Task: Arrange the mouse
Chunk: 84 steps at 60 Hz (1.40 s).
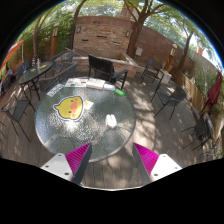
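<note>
A small white mouse [112, 121] lies on the round glass table [60, 135], to the right of a yellow duck-shaped mouse pad [69, 107]. An open black laptop [101, 70] stands at the table's far side. My gripper [113, 158] is open and empty, held above the table's near edge, with the mouse well beyond the fingers. The magenta pads [78, 156] show on both fingers.
Dark metal chairs [152, 74] stand round the table on a patio. A second table [40, 72] is at the left. A green object [120, 92] lies near the laptop. A brick wall and trees lie beyond. A person [213, 95] in red is at the far right.
</note>
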### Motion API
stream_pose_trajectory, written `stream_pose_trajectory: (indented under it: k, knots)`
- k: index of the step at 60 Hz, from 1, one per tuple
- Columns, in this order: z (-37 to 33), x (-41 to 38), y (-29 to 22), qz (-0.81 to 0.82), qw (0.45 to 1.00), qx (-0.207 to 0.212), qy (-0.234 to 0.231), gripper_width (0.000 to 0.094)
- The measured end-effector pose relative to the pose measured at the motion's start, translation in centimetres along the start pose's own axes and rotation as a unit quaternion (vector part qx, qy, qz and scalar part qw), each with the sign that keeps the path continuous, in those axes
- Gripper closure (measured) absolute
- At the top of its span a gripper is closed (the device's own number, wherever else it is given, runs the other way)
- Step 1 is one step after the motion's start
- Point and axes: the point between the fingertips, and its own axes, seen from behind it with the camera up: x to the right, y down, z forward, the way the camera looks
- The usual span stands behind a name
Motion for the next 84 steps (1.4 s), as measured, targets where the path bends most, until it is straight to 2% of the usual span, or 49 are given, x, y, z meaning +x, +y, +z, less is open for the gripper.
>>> stream_pose_trajectory:
  k: [12,23,31,39,55,64,70,79,84]
  knots:
    - [2.3,0.3,3.0,0.006,0.999,-0.023,-0.021,0.0089]
    - [9.1,1.0,6.1,0.021,0.999,-0.008,-0.042,0.0091]
    - [15.8,0.5,4.8,0.020,0.997,0.041,-0.066,0.0088]
    - [24.0,-0.1,1.3,0.012,0.993,0.085,-0.085,0.0093]
    - [35.4,-1.2,-3.6,0.006,0.988,0.104,-0.114,0.0122]
    - [37.8,-1.7,-3.6,0.017,0.988,0.095,-0.124,0.0222]
    - [38.1,-1.6,-3.7,0.013,0.987,0.102,-0.122,0.0436]
    - [38.1,-1.7,-3.8,0.006,0.989,0.097,-0.111,0.0535]
    - [37.0,-1.5,-4.7,0.027,0.988,0.094,-0.122,0.0585]
